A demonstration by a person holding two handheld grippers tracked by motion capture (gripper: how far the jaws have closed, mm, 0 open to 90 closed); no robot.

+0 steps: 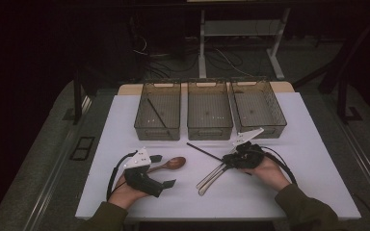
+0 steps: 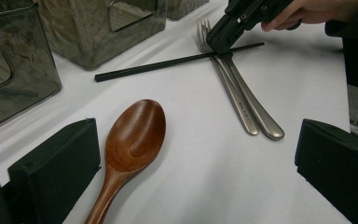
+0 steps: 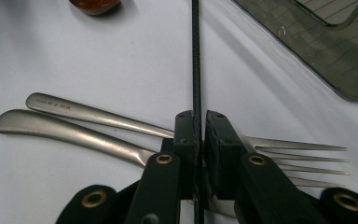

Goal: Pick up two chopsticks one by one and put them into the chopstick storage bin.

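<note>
Because the right gripper (image 3: 197,140) is closed on the black chopstick (image 2: 177,62) where this stick lies across the two metal forks (image 2: 242,95), the grip is judged to be a delicate one. The chopstick is seen pinched between the narrow jaws, its long part running straight away from them toward the wooden spoon (image 2: 135,140), and the fork handles are lying directly under the jaw tips. If the stick is lifted now, a fork could be caught by a jaw tip and dragged or tipped, since the metal is touching or almost touching the pads; which of these cannot be told. As the stick is held near one end, it could also turn in the jaws and slip out.

The left gripper (image 2: 196,154) is kept wide open and holds nothing; the spoon bowl lies between its jaws, nearer to its left one. Three clear bins (image 1: 209,115) stand beyond both grippers, and another chopstick (image 1: 157,113) is already lying in the left bin.
</note>
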